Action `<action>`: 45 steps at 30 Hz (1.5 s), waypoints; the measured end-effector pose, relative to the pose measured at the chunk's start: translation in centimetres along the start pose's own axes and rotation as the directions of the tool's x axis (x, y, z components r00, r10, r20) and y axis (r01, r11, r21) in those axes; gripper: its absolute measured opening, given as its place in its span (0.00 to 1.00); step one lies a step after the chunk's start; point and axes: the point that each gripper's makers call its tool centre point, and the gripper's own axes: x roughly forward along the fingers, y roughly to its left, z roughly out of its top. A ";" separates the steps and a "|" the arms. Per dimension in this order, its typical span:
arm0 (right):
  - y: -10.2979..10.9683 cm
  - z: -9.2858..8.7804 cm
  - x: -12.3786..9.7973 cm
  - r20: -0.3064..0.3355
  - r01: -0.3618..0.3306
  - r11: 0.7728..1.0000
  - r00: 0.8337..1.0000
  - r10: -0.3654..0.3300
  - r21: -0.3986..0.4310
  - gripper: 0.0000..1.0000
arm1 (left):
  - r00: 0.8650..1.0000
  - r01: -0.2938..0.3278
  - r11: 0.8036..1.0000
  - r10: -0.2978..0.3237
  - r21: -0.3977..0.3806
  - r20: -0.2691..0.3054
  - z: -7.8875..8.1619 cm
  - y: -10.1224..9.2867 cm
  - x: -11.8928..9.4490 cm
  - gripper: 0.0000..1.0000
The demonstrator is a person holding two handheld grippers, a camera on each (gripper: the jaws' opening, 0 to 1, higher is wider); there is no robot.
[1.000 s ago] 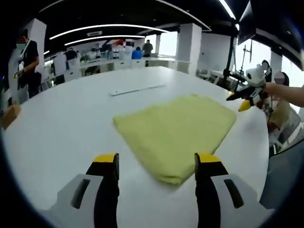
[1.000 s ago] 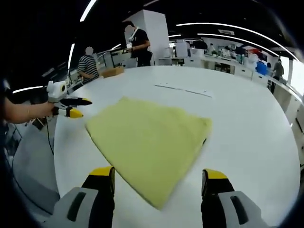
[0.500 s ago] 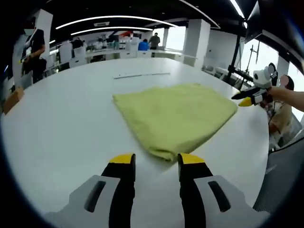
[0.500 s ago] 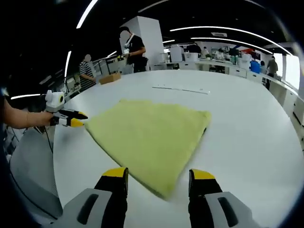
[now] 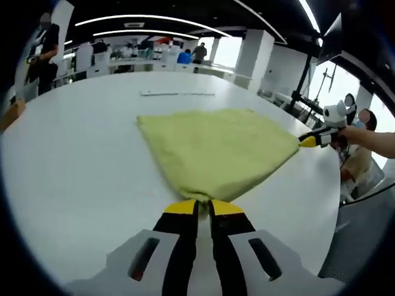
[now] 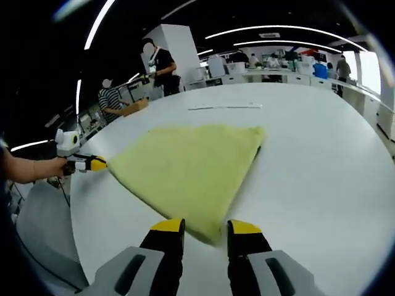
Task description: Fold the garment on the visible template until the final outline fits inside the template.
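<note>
In the left gripper view, the left gripper [image 5: 203,206] was clenched on the near corner of the folded yellow-green garment [image 5: 216,148], which lay flat on the white round table [image 5: 74,166]. In the right gripper view, the right gripper [image 6: 206,227] had its jaws narrowly parted around another corner of the garment [image 6: 185,166], not fully closed on it. Farther off on the table lay a thin pale strip [image 5: 177,94], and people stood in the background.
</note>
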 end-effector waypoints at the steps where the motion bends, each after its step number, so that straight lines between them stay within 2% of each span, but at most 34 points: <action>1: 0.0 -0.1 0.0 -0.003 0.001 1.000 1.000 -0.001 0.001 0.21 | 1.000 0.004 1.000 -0.004 -0.001 -0.004 -0.1 -0.1 0.0 0.00; 9: -0.1 -0.1 -0.1 0.011 0.004 0.999 1.000 -0.005 0.035 0.13 | 1.000 0.001 1.000 -0.001 0.000 -0.001 0.0 0.0 0.0 0.00; 13: -0.4 0.3 -0.5 0.031 0.016 0.999 0.999 -0.017 0.044 0.03 | 1.000 0.002 1.000 -0.002 -0.003 -0.001 0.0 0.0 -0.1 0.00; 15: -0.5 0.4 -0.5 0.034 0.016 0.999 0.999 -0.018 0.044 0.00 | 1.000 -0.003 1.000 0.003 0.022 -0.008 0.0 0.2 -0.2 0.00; 25: -0.7 0.3 -0.6 0.026 0.022 1.000 0.999 -0.023 0.020 0.00 | 1.000 -0.022 0.999 0.023 0.043 -0.018 -0.3 0.9 -0.8 0.00; 28: -0.7 0.2 -0.7 0.023 0.022 1.000 1.000 -0.022 0.010 0.00 | 0.998 -0.047 0.997 0.048 0.057 -0.027 -0.5 1.4 -0.9 0.00; 32: -0.7 0.1 -0.9 0.018 0.015 1.000 1.000 -0.015 0.009 0.00 | 0.999 -0.043 0.999 0.043 0.020 -0.016 -0.6 1.6 -0.8 0.00; 45: -1.4 -0.2 -1.6 0.005 0.037 0.999 0.999 -0.037 0.000 0.00 | 1.000 -0.007 0.999 0.008 0.051 -0.028 -0.8 0.3 -0.7 0.00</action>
